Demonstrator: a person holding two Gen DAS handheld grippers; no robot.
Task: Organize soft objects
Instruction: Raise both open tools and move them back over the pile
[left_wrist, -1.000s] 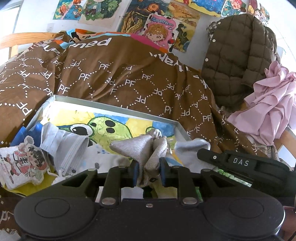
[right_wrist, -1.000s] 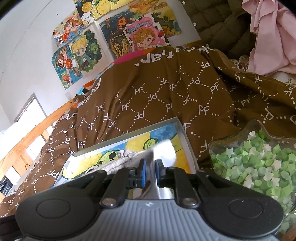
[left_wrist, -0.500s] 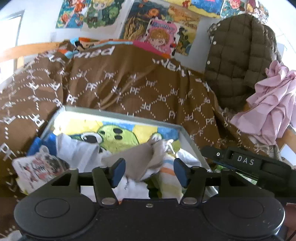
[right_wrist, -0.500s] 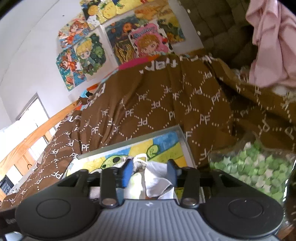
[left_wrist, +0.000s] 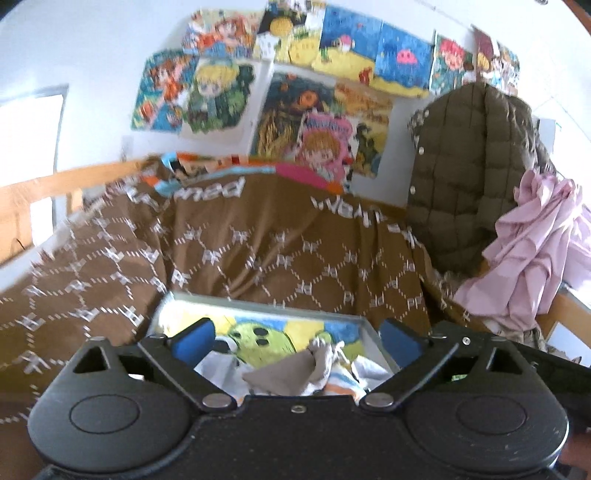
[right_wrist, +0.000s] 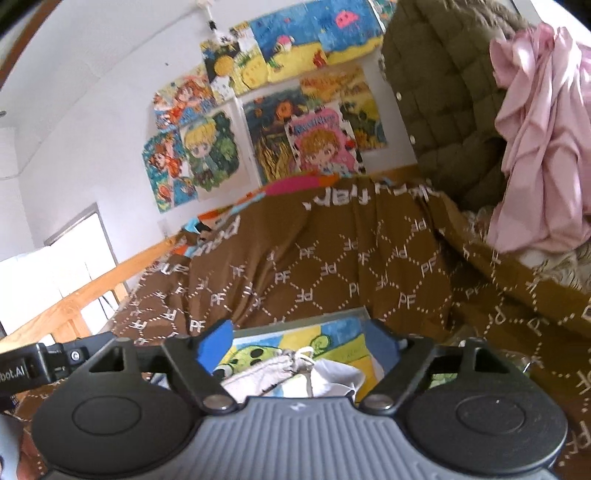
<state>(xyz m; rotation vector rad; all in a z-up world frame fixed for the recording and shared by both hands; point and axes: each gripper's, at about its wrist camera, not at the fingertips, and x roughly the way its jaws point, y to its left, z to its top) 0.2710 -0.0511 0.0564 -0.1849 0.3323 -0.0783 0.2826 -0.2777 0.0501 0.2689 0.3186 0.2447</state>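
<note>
A shallow box (left_wrist: 258, 306) with a green cartoon picture on its floor lies on the brown blanket. A grey cloth (left_wrist: 284, 374) lies in it on top of white and striped soft items. My left gripper (left_wrist: 295, 338) is open and empty, raised above the box. In the right wrist view the same box (right_wrist: 295, 321) holds the grey-white cloth (right_wrist: 266, 373) and a white piece (right_wrist: 332, 380). My right gripper (right_wrist: 299, 341) is open and empty above them.
A brown patterned blanket (left_wrist: 258, 251) covers the bed. A quilted olive jacket (left_wrist: 472, 177) and a pink cloth (left_wrist: 535, 251) hang at the right. A wooden rail (left_wrist: 44, 192) runs at the left. Posters cover the wall behind.
Both grippers let go of the cloths, opened wide and pulled up and back from the box. The cloths now lie in the box.
</note>
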